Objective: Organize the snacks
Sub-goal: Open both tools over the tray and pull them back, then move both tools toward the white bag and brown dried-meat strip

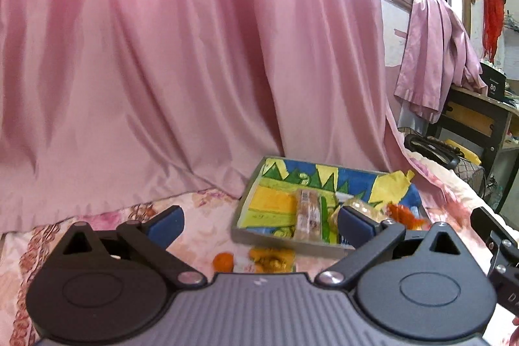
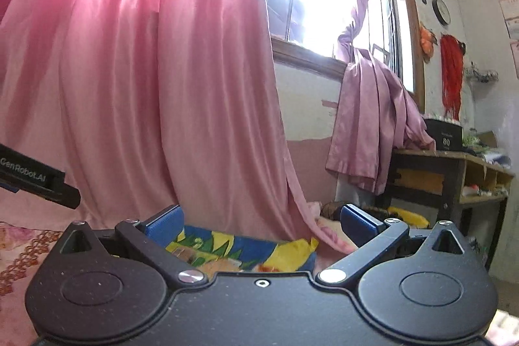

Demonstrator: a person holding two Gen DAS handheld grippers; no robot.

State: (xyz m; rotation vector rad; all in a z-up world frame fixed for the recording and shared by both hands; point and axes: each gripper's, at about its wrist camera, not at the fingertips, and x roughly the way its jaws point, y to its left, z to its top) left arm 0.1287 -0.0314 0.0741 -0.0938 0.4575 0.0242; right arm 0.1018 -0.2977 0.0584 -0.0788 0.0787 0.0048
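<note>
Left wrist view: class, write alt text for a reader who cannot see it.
An open left tool hangs empty above a floral bedspread, facing a colourful tray that holds wrapped snacks. Two orange snacks lie on the bedspread in front of the tray, and a pink curtain fills the background.

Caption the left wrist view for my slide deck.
Open left gripper above floral bedspread; snacks in the colourful tray.

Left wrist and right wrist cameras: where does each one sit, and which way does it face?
Left wrist: on the left gripper, angled down at the tray and snacks on the bedspread; own open fingers, right gripper's edge show.
Right wrist: on the right gripper, facing level toward the curtain and window; own open fingers show.
Shared: tray, curtain, wall clock.
</note>
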